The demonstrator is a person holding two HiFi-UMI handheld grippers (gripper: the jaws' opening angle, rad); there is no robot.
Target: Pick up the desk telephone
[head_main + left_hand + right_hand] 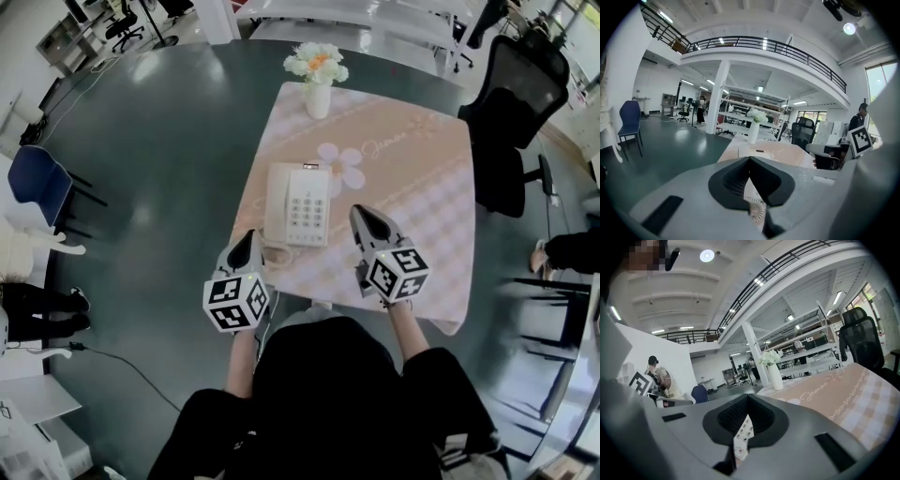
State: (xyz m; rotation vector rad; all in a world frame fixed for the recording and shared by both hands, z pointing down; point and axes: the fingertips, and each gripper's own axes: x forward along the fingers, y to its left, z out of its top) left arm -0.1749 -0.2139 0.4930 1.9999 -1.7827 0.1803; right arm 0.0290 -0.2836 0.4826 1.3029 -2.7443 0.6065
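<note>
Now, both hand-held grippers (251, 234) (360, 212) closed, empty, by phone (298, 204)

Square table (427, 202) stands on a dark floor, its top fully covered by a peach checked tablecloth (412, 159) printed with a pale flower and script. White desk telephone (298, 204) lies by the left edge, closer to the near edge, handset cradled on its left side, coiled cord (275, 251) at the near-left corner. White vase (318, 98) of flowers (317, 62) stands upright at the far-left corner.
</note>
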